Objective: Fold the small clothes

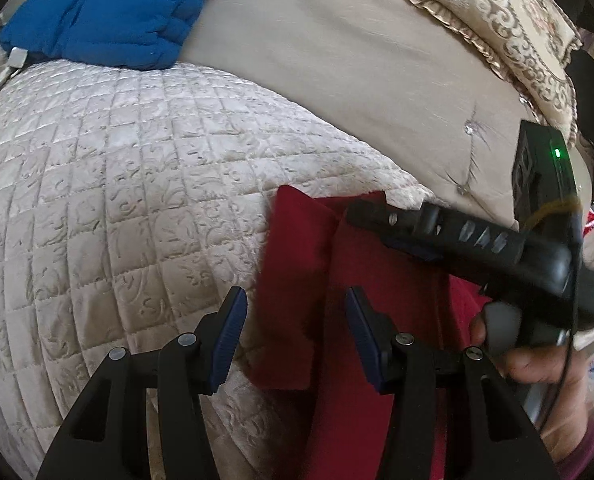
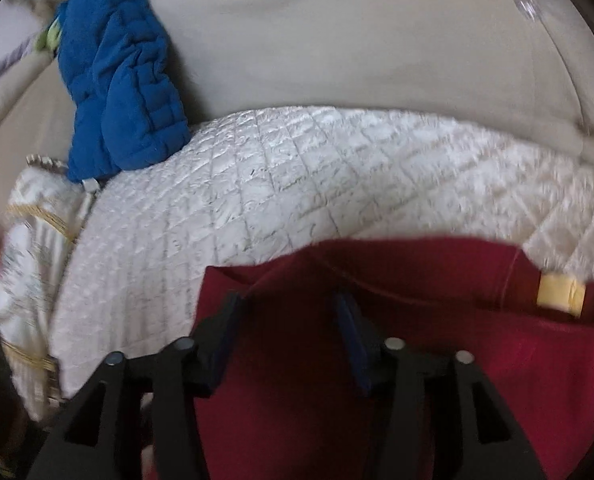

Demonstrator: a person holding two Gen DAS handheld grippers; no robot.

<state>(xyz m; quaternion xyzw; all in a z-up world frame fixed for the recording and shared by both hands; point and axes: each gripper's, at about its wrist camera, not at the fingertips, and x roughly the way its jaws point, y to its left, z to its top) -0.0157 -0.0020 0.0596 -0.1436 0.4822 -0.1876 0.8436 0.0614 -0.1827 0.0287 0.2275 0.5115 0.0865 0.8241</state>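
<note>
A dark red garment [image 1: 377, 300] lies flat on the quilted cream cover [image 1: 117, 200], partly folded, with one layer over another. My left gripper [image 1: 295, 320] hovers above the garment's left edge. Its blue pads [image 1: 229, 332] stand apart and nothing is pressed between them. In the right wrist view, which is blurred, my right gripper [image 2: 289, 312] is over the same red garment [image 2: 417, 360], open, with the cloth below its fingers and not pinched. A yellow label [image 2: 559, 294] shows at the garment's far right. A hand [image 1: 537, 364] holds the right gripper's black housing [image 1: 477, 240] across the garment.
A blue quilted jacket [image 1: 109, 12] lies at the far left of the cover, also visible from the right wrist [image 2: 121, 92]. A patterned frilled pillow [image 1: 497, 28] rests at the back right on the beige upholstery [image 1: 337, 60]. The cover's left edge [image 2: 69, 280] drops off near the right gripper.
</note>
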